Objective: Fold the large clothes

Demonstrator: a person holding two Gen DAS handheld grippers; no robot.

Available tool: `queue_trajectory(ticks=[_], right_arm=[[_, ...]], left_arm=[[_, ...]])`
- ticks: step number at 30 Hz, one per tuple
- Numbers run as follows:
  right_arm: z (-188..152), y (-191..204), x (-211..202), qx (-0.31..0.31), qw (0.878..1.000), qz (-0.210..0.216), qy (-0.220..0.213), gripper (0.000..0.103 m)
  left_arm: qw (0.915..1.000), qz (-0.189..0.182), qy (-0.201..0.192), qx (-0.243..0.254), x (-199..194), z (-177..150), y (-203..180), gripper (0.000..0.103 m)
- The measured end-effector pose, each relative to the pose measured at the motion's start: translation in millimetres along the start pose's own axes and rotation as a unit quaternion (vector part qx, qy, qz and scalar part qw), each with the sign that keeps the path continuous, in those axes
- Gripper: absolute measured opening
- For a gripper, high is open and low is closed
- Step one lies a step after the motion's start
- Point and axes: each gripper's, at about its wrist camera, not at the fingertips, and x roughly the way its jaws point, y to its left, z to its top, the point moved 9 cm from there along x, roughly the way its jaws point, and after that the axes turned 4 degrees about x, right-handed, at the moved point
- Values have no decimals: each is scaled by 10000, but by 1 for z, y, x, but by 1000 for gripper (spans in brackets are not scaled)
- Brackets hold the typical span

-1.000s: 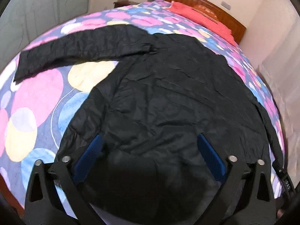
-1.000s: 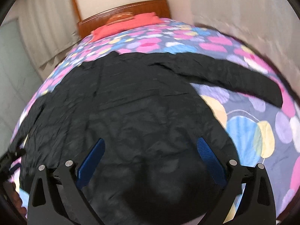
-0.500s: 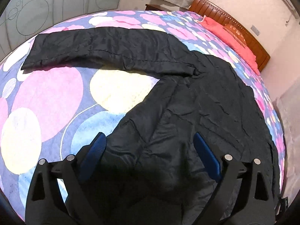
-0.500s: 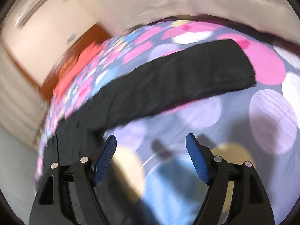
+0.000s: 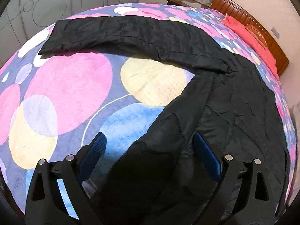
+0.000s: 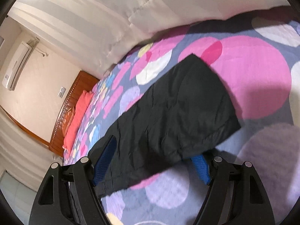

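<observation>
Since a sec ago the right gripper (image 6: 152, 164) has swung off the jacket body to its sleeve (image 6: 174, 112); jaws closing, sleeve between them, one pad under its edge, contact hard to judge in the blur. Left gripper (image 5: 150, 155) hangs wide open over the jacket (image 5: 234, 112) hem, gripping nothing. Jacket lies flat on the bedspread (image 5: 71, 86), pillow (image 5: 251, 37) far ahead.
</observation>
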Motion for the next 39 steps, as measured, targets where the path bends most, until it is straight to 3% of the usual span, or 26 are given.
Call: queue_trajectory(ticks=[4, 7, 11, 18, 27, 30, 33, 39], right_arm=[[10, -16, 4, 164, 9997, -166, -56, 31], [15, -19, 4, 141, 9998, -167, 2, 19], [18, 5, -7, -198, 9996, -122, -149, 14], [-17, 108, -28, -1573, 9868, 318, -227, 14], [-149, 261, -7, -3066, 9428, 1187, 547, 14], [-193, 292, 3, -3389, 9276, 1373, 770, 14], [-250, 328, 15, -3892, 9022, 1566, 1000, 14], [-341, 362, 28, -4539, 8584, 1872, 1485, 14]], left_arm=[[9995, 240, 41, 191, 2, -3, 0, 94], [9990, 340, 21, 298, 2, -1, 0, 94], [9986, 374, 18, 361, 3, -2, 2, 94], [9979, 422, -41, 496, 7, -5, 1, 94], [9964, 504, -193, 651, 9, -7, -3, 94], [9959, 518, -260, 699, 10, -7, -4, 94], [9954, 536, -296, 739, 12, -7, -4, 95], [9952, 530, -336, 747, 14, -9, -4, 95]])
